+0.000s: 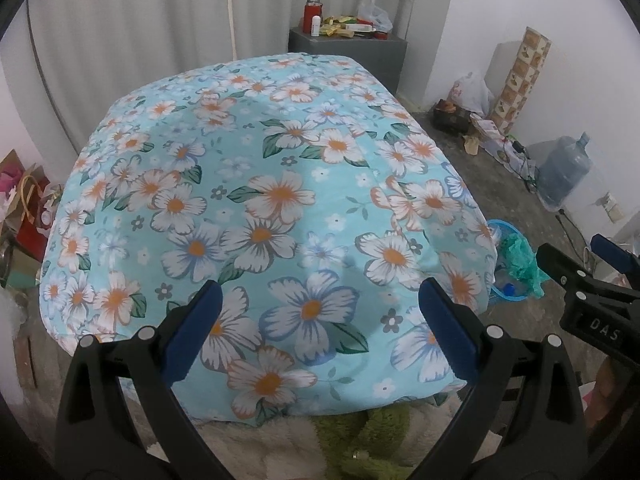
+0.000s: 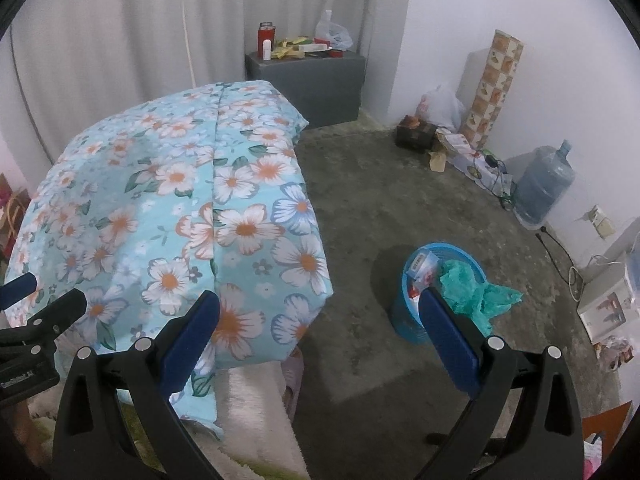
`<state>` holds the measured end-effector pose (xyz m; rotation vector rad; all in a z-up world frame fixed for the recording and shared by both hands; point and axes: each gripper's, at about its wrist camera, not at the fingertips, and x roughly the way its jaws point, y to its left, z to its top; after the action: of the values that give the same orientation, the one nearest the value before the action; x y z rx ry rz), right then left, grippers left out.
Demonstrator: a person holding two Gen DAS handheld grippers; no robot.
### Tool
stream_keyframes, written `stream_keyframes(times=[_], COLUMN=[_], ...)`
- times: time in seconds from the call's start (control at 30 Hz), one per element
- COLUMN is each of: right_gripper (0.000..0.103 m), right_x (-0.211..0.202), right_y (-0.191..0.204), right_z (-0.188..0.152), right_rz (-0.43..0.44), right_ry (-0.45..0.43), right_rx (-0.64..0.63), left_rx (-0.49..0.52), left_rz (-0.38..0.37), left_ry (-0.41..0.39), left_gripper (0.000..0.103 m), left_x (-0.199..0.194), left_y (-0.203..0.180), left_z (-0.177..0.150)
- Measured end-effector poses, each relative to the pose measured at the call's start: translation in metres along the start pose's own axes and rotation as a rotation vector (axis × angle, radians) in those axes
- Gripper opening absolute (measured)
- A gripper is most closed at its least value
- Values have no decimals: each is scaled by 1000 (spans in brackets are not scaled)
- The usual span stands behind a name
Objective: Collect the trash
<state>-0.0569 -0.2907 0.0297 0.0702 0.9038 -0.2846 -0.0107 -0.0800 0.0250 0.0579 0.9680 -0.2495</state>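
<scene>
Left gripper (image 1: 320,312) gapes over floral bedspread (image 1: 260,200); right gripper (image 2: 320,320), also apart, reveals the full trash basket (image 2: 412,316).

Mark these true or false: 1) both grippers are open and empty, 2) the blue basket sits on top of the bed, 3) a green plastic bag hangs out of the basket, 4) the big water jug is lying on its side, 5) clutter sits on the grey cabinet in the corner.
1) True. The left gripper and right gripper both have their fingers spread with nothing between them.
2) False. The blue basket stands on the concrete floor, beside the floral bed cover.
3) True. The green plastic bag spills over its rim.
4) False. The water jug stands upright by the wall.
5) True. Bottles and packets sit on the grey cabinet.
</scene>
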Motion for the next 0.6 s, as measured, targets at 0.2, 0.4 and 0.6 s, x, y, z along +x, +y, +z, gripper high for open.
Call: stream_keyframes(times=[0.2, 0.4, 0.6], right_gripper=[97, 97, 97], right_x=[-1, -1, -1], right_y=[-2, -9, -12], right_z=[1, 0, -1], right_rz=[-19, -44, -55], right_ry=[-3, -2, -4], right_rx=[-14, -10, -15], left_rx=[-2, -18, -22], left_rz=[5, 17, 18], left_ry=[-2, -8, -10], left_gripper=[94, 94, 94], left_x=[0, 0, 0], left_y=[0, 2, 6], left_z=[0, 0, 2])
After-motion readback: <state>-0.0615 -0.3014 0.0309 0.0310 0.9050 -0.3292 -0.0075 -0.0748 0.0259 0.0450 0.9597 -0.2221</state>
